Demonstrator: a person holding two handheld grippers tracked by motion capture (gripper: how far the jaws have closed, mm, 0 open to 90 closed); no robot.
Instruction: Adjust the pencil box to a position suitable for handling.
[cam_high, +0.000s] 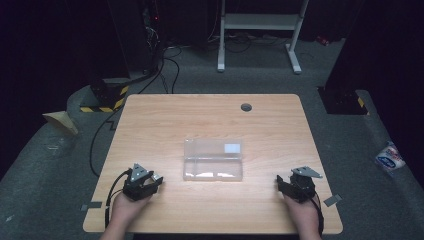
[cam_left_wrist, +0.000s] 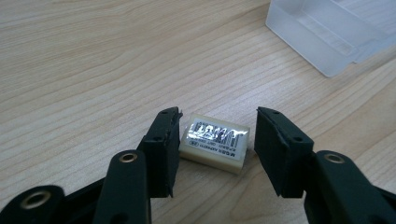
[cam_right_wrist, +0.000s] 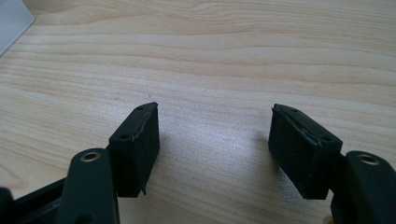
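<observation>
While the eraser (cam_left_wrist: 214, 142) lies flat on the table (cam_high: 200, 115) between the jaws of the left gripper (cam_left_wrist: 215, 112), near the front left edge, the grip is not yet sure. One pad touches the short side of the eraser; the other pad stands just beside the opposite side, with a thin dark gap, so I judge that the jaws do not pinch it yet.

The first danger is that the eraser turns. It sits a little crooked to the jaws, so if the pads meet it at corners, it can rotate or jump out forward. The second danger is a shallow hold: the pads reach only the near part of the block, and its glossy paper sleeve looks slippery, so it can slide out when it is lifted. Pressing down too much can also drag the rubber on the wood.

The right gripper (cam_right_wrist: 215, 109) has its jaws spread wide over bare table, with nothing between them, near the front right edge.

A clear plastic box (cam_high: 213, 160) stands in the middle of the table, well apart from both grippers. Nothing stands between it and the eraser. A small round cable hole (cam_high: 246, 107) is near the far edge.
</observation>
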